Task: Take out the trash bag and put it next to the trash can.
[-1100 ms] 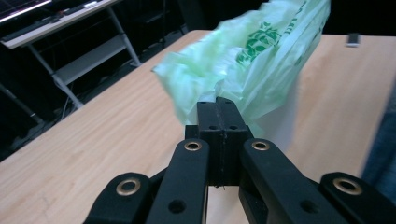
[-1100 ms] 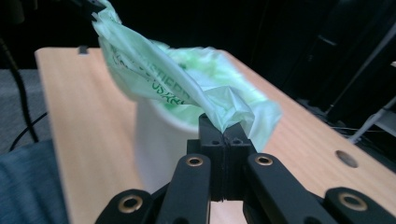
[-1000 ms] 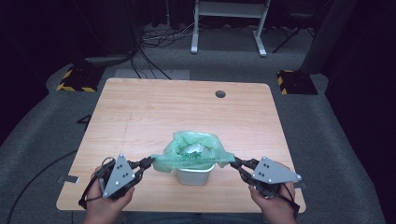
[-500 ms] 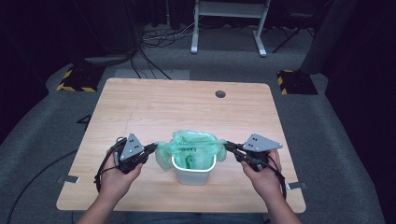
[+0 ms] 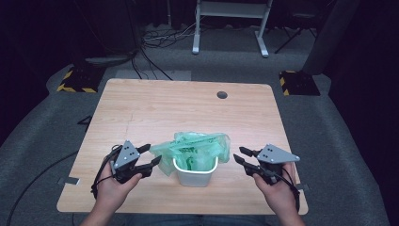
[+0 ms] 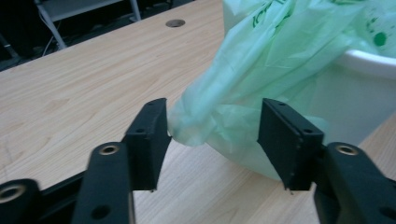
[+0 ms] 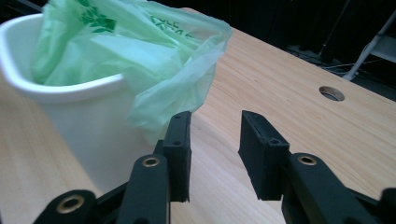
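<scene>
On the wooden tabletop [image 5: 155, 108] both grippers, left [image 5: 147, 161] and right [image 5: 241, 157], have just opened their jaws, releasing the green bag [image 5: 195, 149], which now drapes loosely over the white bin [image 5: 195, 173]; lining seems unfinished.

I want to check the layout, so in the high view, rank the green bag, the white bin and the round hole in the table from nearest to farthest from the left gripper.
1. Green bag: right beside the left gripper, its loose corner between the open fingers.
2. White bin: just past the bag, mid-table.
3. Hole: far side of the table.
</scene>
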Demonstrator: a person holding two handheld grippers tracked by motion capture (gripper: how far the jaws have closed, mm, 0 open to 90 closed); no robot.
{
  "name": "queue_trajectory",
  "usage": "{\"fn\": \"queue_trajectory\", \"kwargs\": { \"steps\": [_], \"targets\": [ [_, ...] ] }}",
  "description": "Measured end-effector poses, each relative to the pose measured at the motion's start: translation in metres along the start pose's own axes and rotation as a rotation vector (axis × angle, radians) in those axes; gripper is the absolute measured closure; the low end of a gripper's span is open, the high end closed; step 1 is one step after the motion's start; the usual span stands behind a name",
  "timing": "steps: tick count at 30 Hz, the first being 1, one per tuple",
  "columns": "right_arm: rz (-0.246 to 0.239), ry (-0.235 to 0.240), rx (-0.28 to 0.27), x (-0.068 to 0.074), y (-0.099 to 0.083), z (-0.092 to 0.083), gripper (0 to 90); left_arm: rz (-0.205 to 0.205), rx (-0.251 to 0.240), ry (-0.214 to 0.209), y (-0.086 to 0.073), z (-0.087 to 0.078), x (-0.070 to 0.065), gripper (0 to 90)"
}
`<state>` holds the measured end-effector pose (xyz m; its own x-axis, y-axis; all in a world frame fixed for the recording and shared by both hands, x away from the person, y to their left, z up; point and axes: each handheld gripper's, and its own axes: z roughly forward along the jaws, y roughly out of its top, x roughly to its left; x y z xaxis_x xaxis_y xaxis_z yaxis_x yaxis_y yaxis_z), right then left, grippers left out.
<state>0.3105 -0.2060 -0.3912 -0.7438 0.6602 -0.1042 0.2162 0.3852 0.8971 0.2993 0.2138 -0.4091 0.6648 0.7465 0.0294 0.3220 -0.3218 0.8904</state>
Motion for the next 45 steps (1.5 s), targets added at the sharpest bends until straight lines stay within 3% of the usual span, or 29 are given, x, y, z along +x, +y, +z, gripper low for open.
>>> {"fn": "queue_trajectory", "kwargs": {
  "steps": [3,6,10,14,18,25,31,38,42,45],
  "targets": [
    [0.016,0.024,0.000,0.009,-0.001,-0.013,65.5,-0.012,-0.002,0.010,-0.003,-0.013,-0.002,39.4],
    [0.023,0.086,0.004,0.022,-0.003,-0.012,67.2,-0.022,0.008,-0.001,-0.008,-0.018,-0.005,37.0],
    [0.025,0.159,0.040,0.036,-0.007,0.007,72.5,-0.021,0.023,-0.023,-0.011,-0.013,-0.010,35.0],
    [0.036,0.185,0.079,0.037,-0.009,0.030,75.6,-0.027,0.027,-0.040,-0.012,-0.003,-0.011,35.0],
    [0.064,0.181,0.085,0.028,-0.006,0.043,76.1,-0.032,0.038,-0.060,-0.011,0.007,-0.010,35.2],
    [0.081,0.082,0.073,0.004,0.016,0.056,73.3,-0.063,0.013,-0.067,-0.004,0.019,-0.004,37.5],
    [0.065,0.018,0.033,-0.008,0.043,0.059,67.0,-0.078,-0.030,-0.088,0.006,0.013,-0.004,38.5],
    [0.025,0.016,-0.034,0.003,0.075,0.066,60.6,-0.060,-0.064,-0.109,0.016,0.009,-0.005,38.2],
    [-0.002,0.062,-0.056,0.016,0.088,0.073,58.0,-0.049,-0.081,-0.126,0.021,0.009,-0.008,37.2],
    [-0.055,0.148,-0.055,0.040,0.101,0.087,56.0,-0.033,-0.092,-0.135,0.027,0.009,-0.010,36.5]
  ]
}}
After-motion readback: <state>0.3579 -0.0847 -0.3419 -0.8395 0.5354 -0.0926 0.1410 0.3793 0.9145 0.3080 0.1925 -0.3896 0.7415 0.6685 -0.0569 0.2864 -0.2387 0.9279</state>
